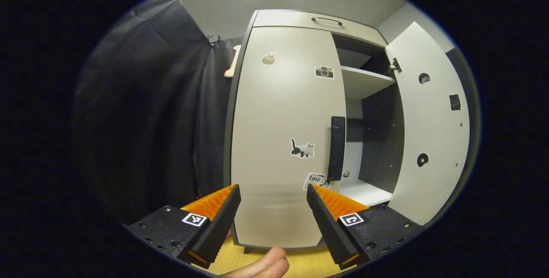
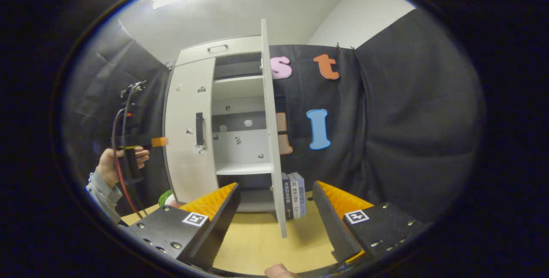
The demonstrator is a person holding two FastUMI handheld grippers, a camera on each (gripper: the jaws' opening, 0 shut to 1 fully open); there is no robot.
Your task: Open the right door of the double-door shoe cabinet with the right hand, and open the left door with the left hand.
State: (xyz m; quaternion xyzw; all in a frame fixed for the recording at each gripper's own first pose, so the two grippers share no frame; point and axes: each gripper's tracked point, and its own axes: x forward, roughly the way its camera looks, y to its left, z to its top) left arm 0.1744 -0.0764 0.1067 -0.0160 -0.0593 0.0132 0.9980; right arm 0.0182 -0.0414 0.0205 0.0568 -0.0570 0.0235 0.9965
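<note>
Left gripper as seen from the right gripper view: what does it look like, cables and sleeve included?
The left gripper is a dark upright handle with black and red cables looping above and below it. The hand gripping it wears a light grey-blue sleeve.

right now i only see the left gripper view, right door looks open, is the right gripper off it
Observer: Yes. In the right gripper view the right gripper has its jaws open on nothing, and the right door stands edge-on ahead of it, apart from it.
Operator: anything behind that door
Observer: Books stand upright on the wooden surface just behind it.
Operator: where's my gripper seen from there
Observer: A hand holds the left gripper beside the left door's outer edge, roughly level with the handle.
</note>
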